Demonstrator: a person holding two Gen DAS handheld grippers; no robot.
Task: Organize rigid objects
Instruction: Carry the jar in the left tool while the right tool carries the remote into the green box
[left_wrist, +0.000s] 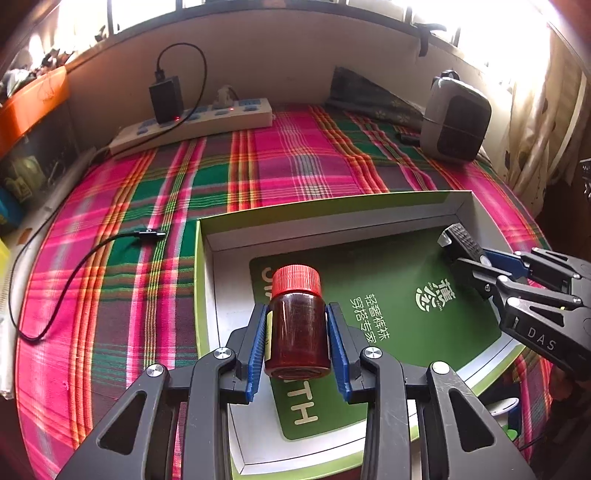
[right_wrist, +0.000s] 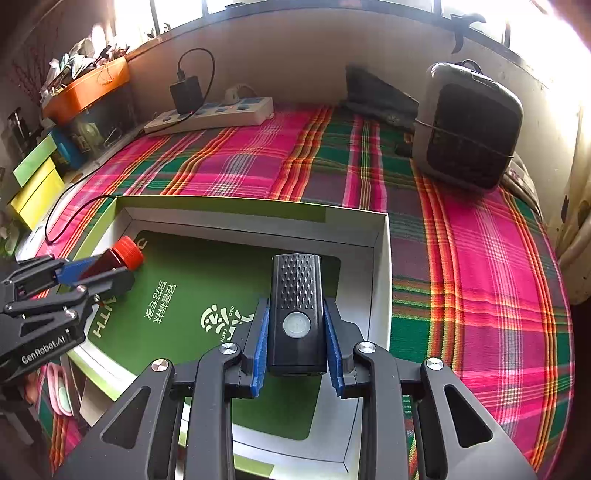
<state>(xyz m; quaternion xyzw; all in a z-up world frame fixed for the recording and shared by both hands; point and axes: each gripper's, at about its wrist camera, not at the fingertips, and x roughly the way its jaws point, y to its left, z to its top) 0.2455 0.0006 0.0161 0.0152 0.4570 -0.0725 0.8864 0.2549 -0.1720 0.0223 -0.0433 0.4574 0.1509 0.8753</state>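
Off to the left of the green-lined box (left_wrist: 207, 280), a black cable (left_wrist: 66, 280) trails over the plaid cloth (left_wrist: 295, 166). My left gripper (left_wrist: 297, 325) is clamped on a red-capped amber bottle (left_wrist: 297, 325), held over the box's left half. Moving right, my right gripper (right_wrist: 297, 328) squeezes a black flashlight (right_wrist: 296, 310) above the box's right half. Beyond the box's far right corner sits a grey heater (right_wrist: 469, 125).

The box (left_wrist: 207, 280) runs off the frame's bottom edge. The orange tray's (right_wrist: 88, 88) contents are too blurred to identify. The window above is blown out white.
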